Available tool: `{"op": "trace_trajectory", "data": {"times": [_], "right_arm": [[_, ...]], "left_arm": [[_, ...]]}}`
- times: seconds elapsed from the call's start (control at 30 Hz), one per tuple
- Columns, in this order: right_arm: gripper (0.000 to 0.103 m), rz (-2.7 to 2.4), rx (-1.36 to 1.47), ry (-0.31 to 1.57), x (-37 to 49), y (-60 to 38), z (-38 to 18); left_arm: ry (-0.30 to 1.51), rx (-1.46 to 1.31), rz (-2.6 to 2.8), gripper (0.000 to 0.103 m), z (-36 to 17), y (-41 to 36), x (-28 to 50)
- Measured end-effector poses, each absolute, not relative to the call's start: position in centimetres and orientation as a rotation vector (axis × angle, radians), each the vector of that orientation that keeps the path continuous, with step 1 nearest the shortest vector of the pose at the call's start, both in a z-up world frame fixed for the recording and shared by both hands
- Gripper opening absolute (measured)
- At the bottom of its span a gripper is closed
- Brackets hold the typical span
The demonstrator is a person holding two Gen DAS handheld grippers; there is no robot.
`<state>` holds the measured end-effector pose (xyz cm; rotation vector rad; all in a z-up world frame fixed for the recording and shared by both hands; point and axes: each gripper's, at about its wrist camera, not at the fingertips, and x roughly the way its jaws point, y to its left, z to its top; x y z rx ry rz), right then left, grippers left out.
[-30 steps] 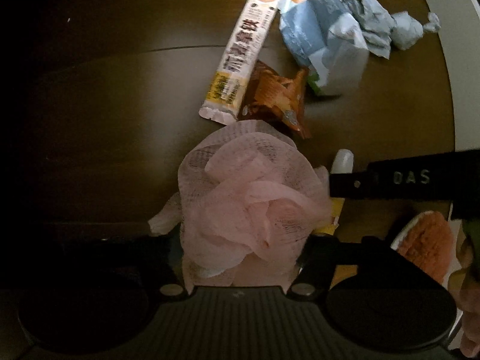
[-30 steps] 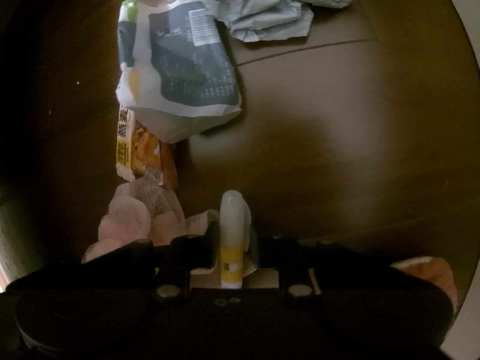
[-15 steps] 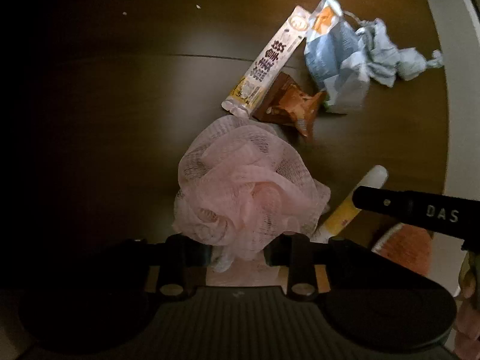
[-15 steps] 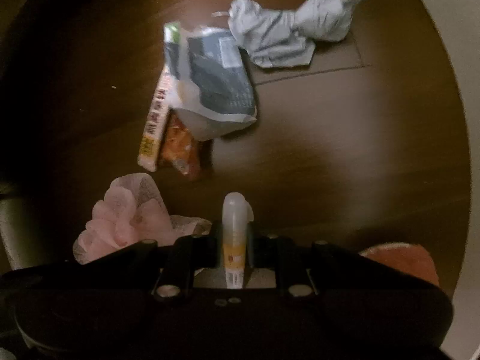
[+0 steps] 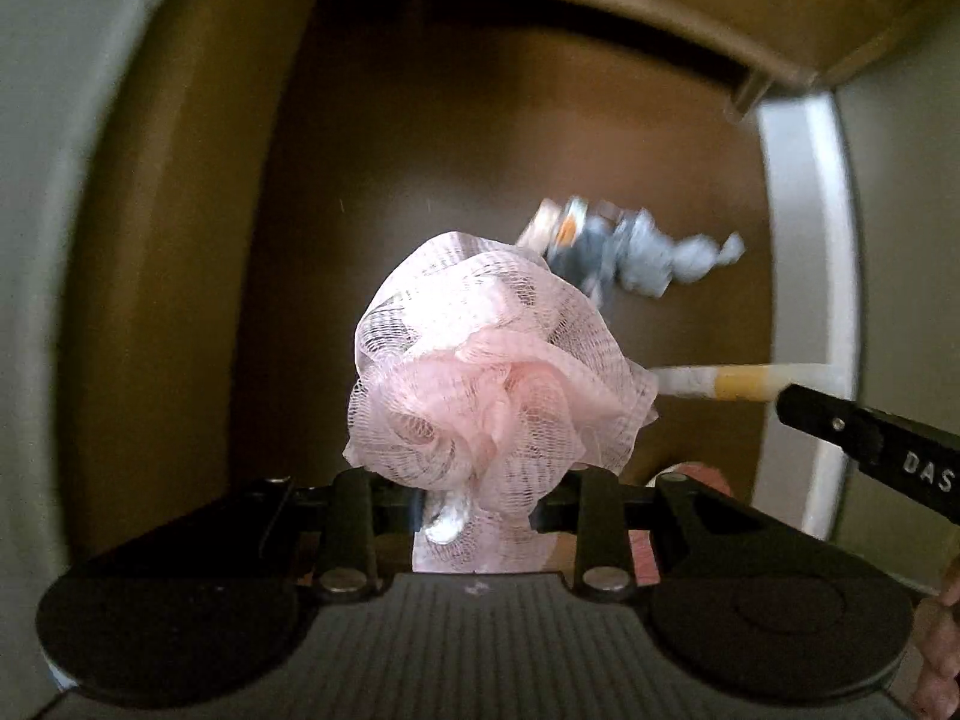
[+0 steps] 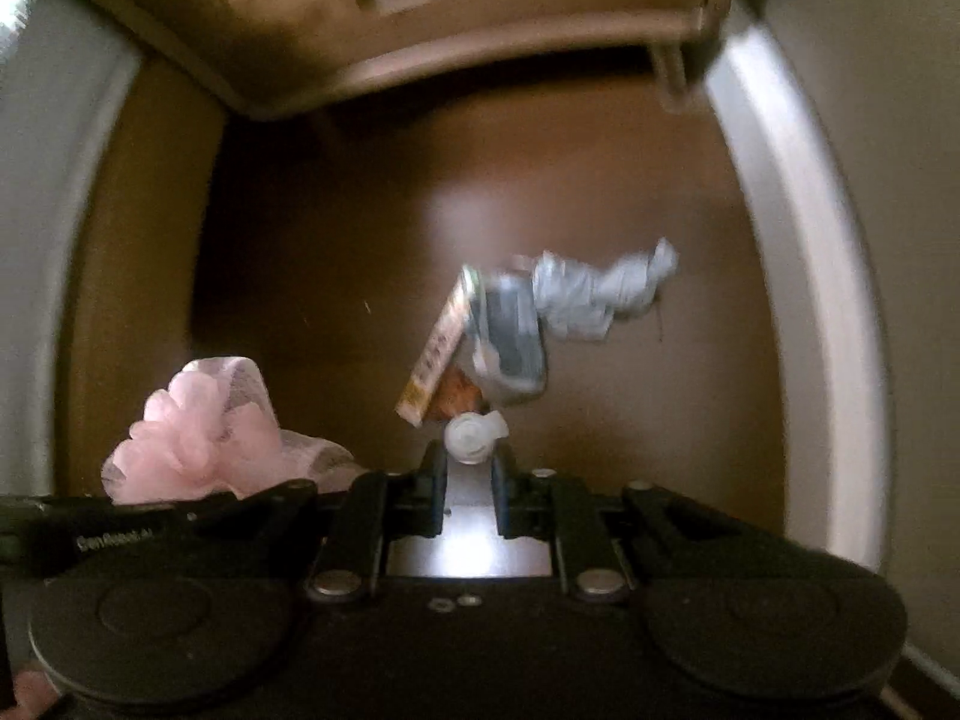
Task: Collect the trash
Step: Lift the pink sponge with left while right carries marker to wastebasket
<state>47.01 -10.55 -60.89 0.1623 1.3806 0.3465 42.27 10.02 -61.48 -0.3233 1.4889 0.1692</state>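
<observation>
My left gripper [image 5: 480, 510] is shut on a pink mesh bath pouf [image 5: 492, 372], held high above the dark wooden surface [image 5: 420, 180]. The pouf [image 6: 204, 438] also shows at the left of the right wrist view. My right gripper [image 6: 471, 468] is shut on a white and yellow tube [image 6: 471, 438], seen end-on there and lengthwise as the tube [image 5: 738, 383] in the left wrist view. Far below lie a crumpled grey paper [image 6: 600, 294], a blue-white bag [image 6: 510, 342], a long stick packet [image 6: 441, 354] and an orange wrapper [image 6: 459, 390]. Both views are blurred.
A brown drawer front [image 6: 420, 30] juts out at the top. Pale walls or frames rise on the left [image 5: 36, 240] and right [image 5: 804, 300]. Something orange-pink [image 5: 690, 471] peeks out behind the left gripper's right finger. A hand [image 5: 942, 660] shows at the bottom right.
The left jaws shut on the pouf. Both grippers rose far above the surface with the pouf and the tube, so the remaining litter looks small. The drawer and pale walls came into view.
</observation>
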Motion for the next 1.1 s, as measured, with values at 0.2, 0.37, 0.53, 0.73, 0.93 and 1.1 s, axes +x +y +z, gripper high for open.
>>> {"op": "trace_trajectory", "data": {"times": [0.2,0.37,0.53,0.73,0.93,1.1], "right_arm": [[0.014,0.378,0.159,1.252,48.0,-11.0,-48.6],[0.014,0.405,0.151,1.144,48.6,-11.6,-38.0],[0.014,0.422,0.129,1.039,49.0,-11.3,-28.0],[0.014,0.416,0.118,0.926,49.7,-10.9,-17.6],[0.013,0.405,0.124,0.8,50.3,-10.3,-8.8],[0.012,0.386,0.097,0.698,51.3,-9.4,-3.7]], "left_arm": [[1.395,-0.325,0.152,0.029,-50.1,10.8,43.0],[1.32,-0.325,0.129,0.029,-40.3,11.9,43.9],[1.236,-0.311,0.092,0.029,-30.6,13.1,45.2],[1.15,-0.262,0.031,0.03,-20.1,13.4,46.7],[1.04,-0.233,-0.028,0.03,-12.4,13.6,49.1],[0.965,-0.214,-0.061,0.03,-6.9,13.6,51.1]]}}
